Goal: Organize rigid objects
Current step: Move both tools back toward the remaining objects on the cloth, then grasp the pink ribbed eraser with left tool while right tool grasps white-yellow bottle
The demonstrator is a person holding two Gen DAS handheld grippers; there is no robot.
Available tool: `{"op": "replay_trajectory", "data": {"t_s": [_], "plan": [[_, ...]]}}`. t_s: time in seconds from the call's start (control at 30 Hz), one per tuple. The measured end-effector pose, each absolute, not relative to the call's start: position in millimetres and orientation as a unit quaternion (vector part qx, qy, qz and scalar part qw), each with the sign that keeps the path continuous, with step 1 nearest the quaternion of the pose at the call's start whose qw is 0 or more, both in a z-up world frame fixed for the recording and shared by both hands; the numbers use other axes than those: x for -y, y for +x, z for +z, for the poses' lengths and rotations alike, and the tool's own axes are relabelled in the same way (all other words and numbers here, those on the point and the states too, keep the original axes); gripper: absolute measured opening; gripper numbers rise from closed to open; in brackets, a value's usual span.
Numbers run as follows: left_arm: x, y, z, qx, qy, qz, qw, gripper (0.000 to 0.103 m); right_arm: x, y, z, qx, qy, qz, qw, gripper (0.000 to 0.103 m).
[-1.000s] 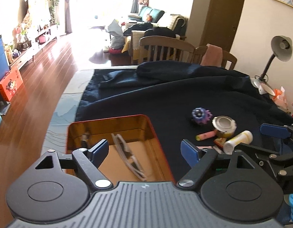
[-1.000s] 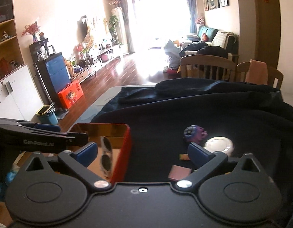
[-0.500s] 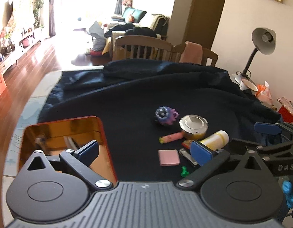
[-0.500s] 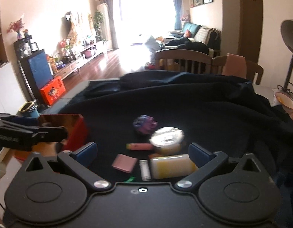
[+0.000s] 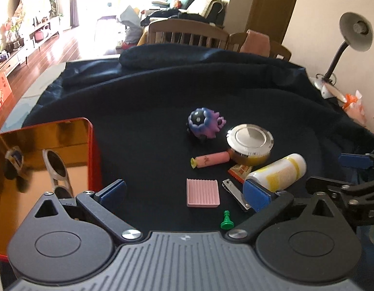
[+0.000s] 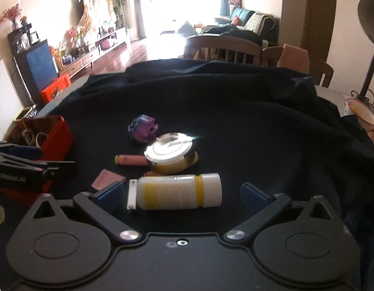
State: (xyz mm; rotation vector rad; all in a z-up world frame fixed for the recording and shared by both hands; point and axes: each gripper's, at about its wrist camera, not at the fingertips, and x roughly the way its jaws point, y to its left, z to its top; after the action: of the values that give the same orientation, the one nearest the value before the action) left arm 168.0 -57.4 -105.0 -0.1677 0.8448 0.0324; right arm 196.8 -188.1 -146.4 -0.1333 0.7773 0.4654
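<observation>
A red tin box with glasses inside stands at the left on the dark cloth; it also shows in the right wrist view. Small items lie in a cluster: a purple toy, a round tin can, a pink tube, a pink ridged block, a nail clipper, a green pawn and a white-yellow bottle. My left gripper is open above the pink block. My right gripper is open, with the bottle lying between its fingers.
The dark cloth covers the table, bunched in folds at the back. Wooden chairs stand behind it. A desk lamp stands at the right edge. A small orange packet lies by the can.
Both grippers have swung right, from over the red box to the cluster of small items. The bottle now lies between my right gripper's open fingers.
</observation>
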Motion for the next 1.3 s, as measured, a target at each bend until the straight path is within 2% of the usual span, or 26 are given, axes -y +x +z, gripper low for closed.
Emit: {"op": "replay_trajectory", "data": {"t_s": [0.67,1.07,1.23,1.3], "plan": [[79.4,204.3,-150.0,-0.442,-0.058,0.040,0.894,0.103,168.2,257.8,-191.7,-0.439,-0.008,0.128,0.890,0.102],[78.1,211.0,-166.3,-0.464,-0.057,0.038,0.883,0.102,192.1,243.3,-208.3,-0.485,0.007,0.132,0.864,0.102],[80.4,211.8,-168.6,-0.461,-0.042,0.043,0.885,0.098,198.0,234.4,-209.6,-0.480,-0.008,0.142,0.866,0.090],[82.4,212.0,-168.2,-0.458,-0.034,0.046,0.887,0.093,196.3,233.2,-207.3,-0.475,-0.017,0.156,0.866,0.078]]}}
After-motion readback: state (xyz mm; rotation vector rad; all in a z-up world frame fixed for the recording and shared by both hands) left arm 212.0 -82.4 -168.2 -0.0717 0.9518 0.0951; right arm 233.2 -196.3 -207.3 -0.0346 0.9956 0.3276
